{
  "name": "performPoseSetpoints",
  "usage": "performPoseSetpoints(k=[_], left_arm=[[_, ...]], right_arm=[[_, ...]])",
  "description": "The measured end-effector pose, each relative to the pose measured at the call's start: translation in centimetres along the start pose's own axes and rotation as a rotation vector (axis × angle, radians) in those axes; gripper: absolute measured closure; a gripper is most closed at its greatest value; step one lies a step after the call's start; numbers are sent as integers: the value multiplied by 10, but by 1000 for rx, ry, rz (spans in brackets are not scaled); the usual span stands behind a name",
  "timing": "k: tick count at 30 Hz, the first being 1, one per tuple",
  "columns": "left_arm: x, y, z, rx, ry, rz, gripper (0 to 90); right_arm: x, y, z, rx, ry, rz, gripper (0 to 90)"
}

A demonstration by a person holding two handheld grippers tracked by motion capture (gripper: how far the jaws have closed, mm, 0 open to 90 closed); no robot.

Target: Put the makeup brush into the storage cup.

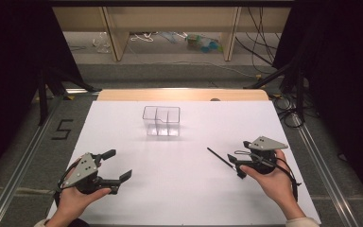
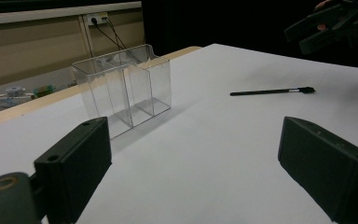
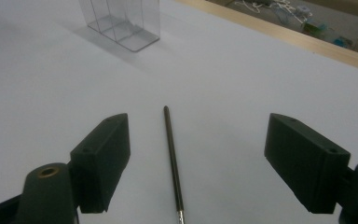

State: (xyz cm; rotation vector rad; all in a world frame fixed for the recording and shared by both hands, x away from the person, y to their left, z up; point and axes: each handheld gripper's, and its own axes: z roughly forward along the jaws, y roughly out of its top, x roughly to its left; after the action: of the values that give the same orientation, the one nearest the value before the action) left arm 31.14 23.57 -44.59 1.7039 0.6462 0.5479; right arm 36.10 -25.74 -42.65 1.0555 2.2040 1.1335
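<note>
A thin black pen (image 1: 220, 158) lies flat on the white table (image 1: 179, 189), right of the middle. My right gripper (image 1: 235, 166) stands open over its near end. In the right gripper view the pen (image 3: 173, 163) runs away between the two wide-apart jaws of the right gripper (image 3: 196, 165), and neither pad touches it. A clear plastic box (image 1: 161, 121) with compartments stands upright toward the far middle of the table. My left gripper (image 1: 119, 164) rests open at the near left with nothing between its jaws. From the left gripper (image 2: 193, 168) I see the box (image 2: 121, 88) ahead, the pen (image 2: 270, 91) and the right gripper (image 2: 326, 28).
The table's far edge is a wooden strip (image 1: 182, 94). Beyond it are wooden frame legs (image 1: 116, 35) and loose cables (image 1: 260, 52) on the floor. A metal rail (image 1: 321, 170) runs along the right side, and a "5" mark (image 1: 62, 129) sits on the floor at left.
</note>
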Motion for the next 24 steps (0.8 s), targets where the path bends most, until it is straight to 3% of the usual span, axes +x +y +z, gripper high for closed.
performPoseSetpoints(k=[5,6,8,9,11,13,14,15,17,19,24], left_arm=[[0,0,0,2,0,0,93],[0,0,0,-2,-2,-1,93],[0,0,0,-2,-2,-1,93],[0,0,0,-1,-2,-1,94],[0,0,0,-1,-3,0,94],[0,0,0,-1,-3,0,94],[0,0,0,-1,-4,-1,94],[0,0,0,2,-3,1,94],[-1,0,0,1,-4,-8,94],[0,0,0,1,-5,3,94],[0,0,1,2,-5,-1,95]], right_arm=[[-5,6,7,99,14,-19,280],[-6,8,8,131,27,-27,284],[-6,10,14,246,59,-20,297],[-6,9,17,273,66,-26,296],[-6,8,21,277,64,-29,309],[-6,9,24,351,82,-28,316],[-8,8,29,383,85,-63,326],[-8,8,29,383,85,-63,326],[-5,9,31,454,87,-30,333],[-6,9,35,477,102,-64,370],[-6,11,45,557,113,-89,419]])
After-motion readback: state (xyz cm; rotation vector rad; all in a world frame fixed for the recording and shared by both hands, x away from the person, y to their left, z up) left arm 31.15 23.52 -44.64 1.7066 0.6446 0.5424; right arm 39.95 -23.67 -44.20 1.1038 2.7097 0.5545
